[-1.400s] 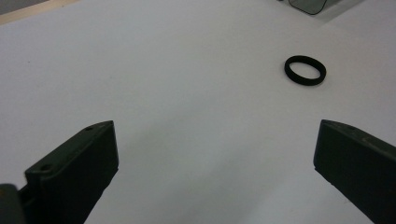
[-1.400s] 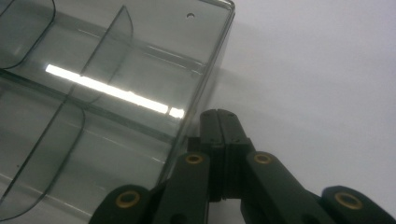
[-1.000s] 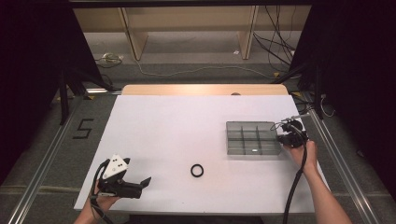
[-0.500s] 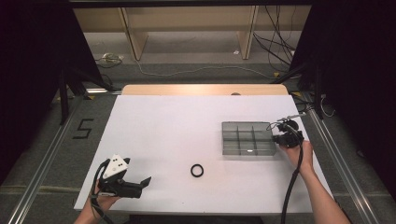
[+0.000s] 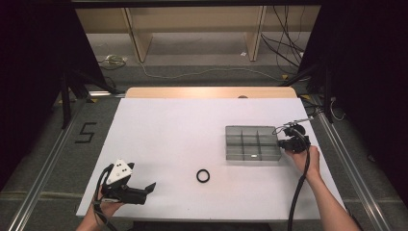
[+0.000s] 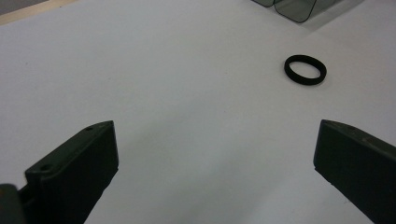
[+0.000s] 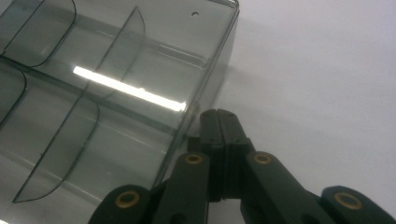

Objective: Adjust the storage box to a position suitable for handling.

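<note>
A clear divided tray (image 5: 253,157) lies on the right part of the white table (image 5: 183,125). My right gripper (image 5: 282,143) is shut, with nothing between its jaws. In the right gripper view its closed tips (image 7: 219,115) rest against the outside of the tray's side wall (image 7: 205,93). A black ring (image 5: 197,175) lies flat near the middle front of the table. My left gripper (image 5: 148,191) sits low at the front left, open and pointing toward the ring. The left gripper view shows the ring (image 6: 304,80) well beyond my wide-spread jaws (image 6: 214,128).
The tray's compartments look bare apart from a light reflection. A wooden strip (image 5: 211,92) runs along the table's far edge. Metal rails (image 5: 53,159) flank both sides, and cables (image 5: 284,45) lie on the floor behind.
The tray has slid a little to the left across the table, with the shut right gripper following against its right side. The left gripper and the ring have stayed put.
</note>
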Demonstrator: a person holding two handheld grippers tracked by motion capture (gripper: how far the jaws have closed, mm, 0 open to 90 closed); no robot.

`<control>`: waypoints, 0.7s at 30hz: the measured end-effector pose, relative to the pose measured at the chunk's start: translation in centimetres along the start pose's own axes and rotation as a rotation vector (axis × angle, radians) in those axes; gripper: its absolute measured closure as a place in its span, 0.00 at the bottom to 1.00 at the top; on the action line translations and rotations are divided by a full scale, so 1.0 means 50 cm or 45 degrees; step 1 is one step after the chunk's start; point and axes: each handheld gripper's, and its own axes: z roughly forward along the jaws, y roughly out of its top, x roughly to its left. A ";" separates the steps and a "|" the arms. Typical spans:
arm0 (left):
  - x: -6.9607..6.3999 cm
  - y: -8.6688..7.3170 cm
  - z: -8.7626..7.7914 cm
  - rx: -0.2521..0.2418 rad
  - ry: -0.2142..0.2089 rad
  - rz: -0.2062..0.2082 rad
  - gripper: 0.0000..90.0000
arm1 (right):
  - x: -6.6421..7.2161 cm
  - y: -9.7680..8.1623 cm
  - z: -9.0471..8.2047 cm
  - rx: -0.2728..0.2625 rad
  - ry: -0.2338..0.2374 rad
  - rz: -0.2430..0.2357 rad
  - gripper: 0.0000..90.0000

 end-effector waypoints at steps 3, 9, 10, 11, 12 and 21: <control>-0.001 -0.001 0.001 0.007 -0.001 0.004 0.00 | 0.007 0.002 0.001 0.001 -0.001 -0.013 1.00; -0.001 -0.001 0.000 0.003 0.002 0.003 0.00 | 0.016 0.004 0.003 0.002 0.010 -0.022 1.00; 0.000 -0.001 0.000 0.004 0.001 -0.001 0.00 | 0.019 0.004 0.005 -0.001 0.008 -0.032 1.00; 0.000 -0.001 0.000 0.006 0.001 -0.002 0.00 | 0.020 0.005 0.005 -0.001 0.007 -0.033 1.00; 0.000 -0.001 0.000 0.006 0.001 -0.002 0.00 | 0.020 0.005 0.005 -0.001 0.007 -0.033 1.00; -0.002 0.000 0.002 0.010 0.001 0.007 0.00 | 0.022 0.003 0.005 -0.005 0.015 -0.029 1.00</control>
